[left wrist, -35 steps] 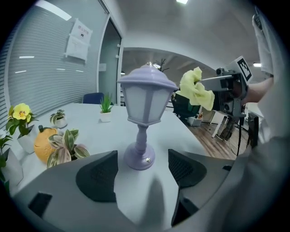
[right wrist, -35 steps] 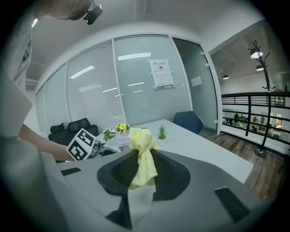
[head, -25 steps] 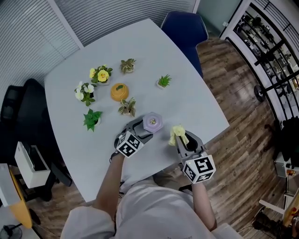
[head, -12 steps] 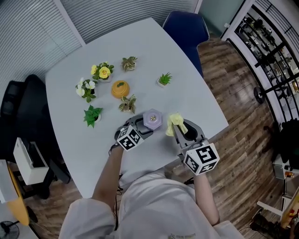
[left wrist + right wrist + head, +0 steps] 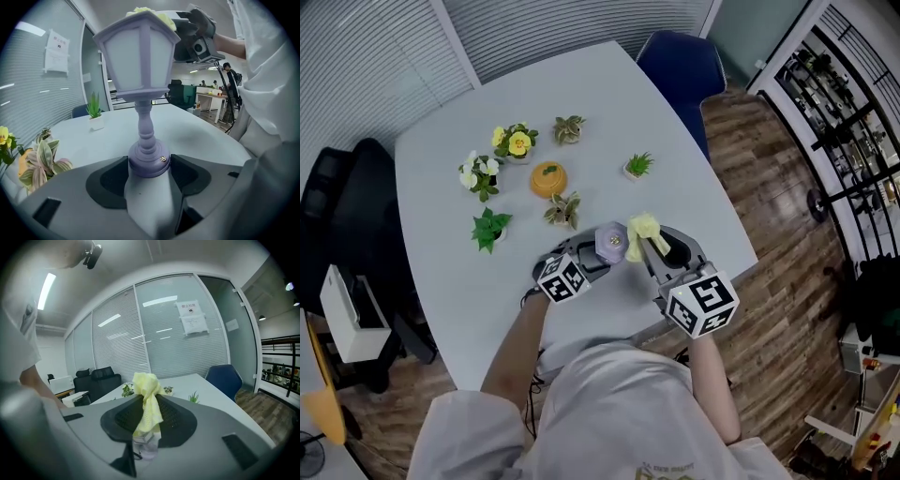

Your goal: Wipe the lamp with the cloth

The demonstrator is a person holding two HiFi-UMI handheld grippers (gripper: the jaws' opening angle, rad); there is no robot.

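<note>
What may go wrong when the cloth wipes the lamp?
The left gripper, whose jaws have just been closing, grips only the round base of the tall lamp at its tips; a sideways push at the top might tilt it. The right gripper pinches just a small fold of the cloth, which may slip out.

The lamp (image 5: 140, 61) is smooth, satin plastic (a shiny metal screw (image 5: 162, 159) in its base). The cloth (image 5: 149, 404) is waffle-textured fabric; the table (image 5: 600, 94) matt.
</note>
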